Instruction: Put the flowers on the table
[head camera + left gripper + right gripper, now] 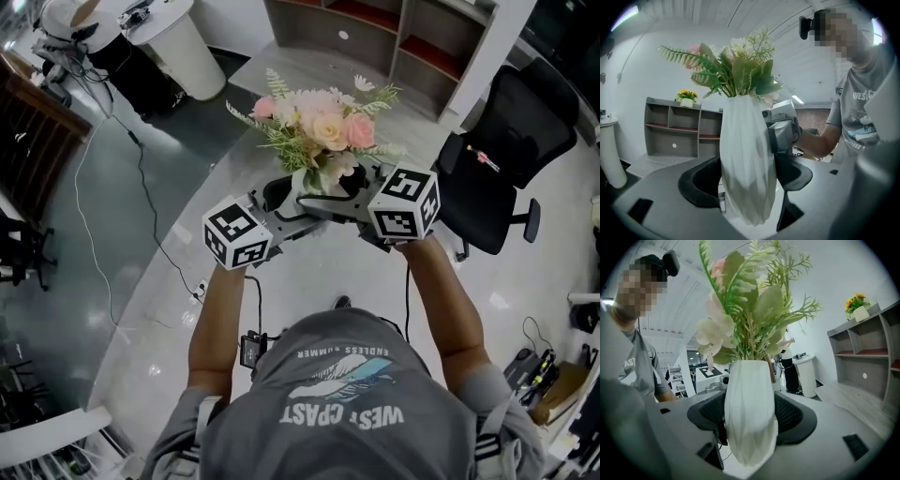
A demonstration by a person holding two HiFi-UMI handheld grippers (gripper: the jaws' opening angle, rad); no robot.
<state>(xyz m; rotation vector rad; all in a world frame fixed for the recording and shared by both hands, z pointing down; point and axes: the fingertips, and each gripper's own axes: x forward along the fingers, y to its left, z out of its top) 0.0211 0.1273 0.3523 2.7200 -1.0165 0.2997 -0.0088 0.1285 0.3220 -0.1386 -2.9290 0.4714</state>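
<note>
A bunch of pink and cream flowers (323, 127) with green sprigs is seen standing upright in a white ribbed vase (312, 178), which is held in the air in front of the person, above the pale floor (300, 281) and resting on no surface. The vase is gripped from both sides at once. On the left, the left gripper (279, 195) is closed around the vase (747, 164), its dark padded fingers (698, 183) pressed against the body on either side, with the flowers (733, 70) fanned out above. On the right, the right gripper (354, 184) is clamped on the same vase (750, 413) from the opposite side, its fingers (794, 417) likewise pinching the ribbed wall below the flowers (750, 310). The two grippers are seen facing each other, the left gripper (710, 378) visible beyond the vase in the right gripper view. On the far side a grey shelf unit (384, 33) is shown, with a small pot of yellow flowers (686, 97) on top. A black office chair (511, 141) is seen at the right, and a white round stand (183, 42) at the far left.
</note>
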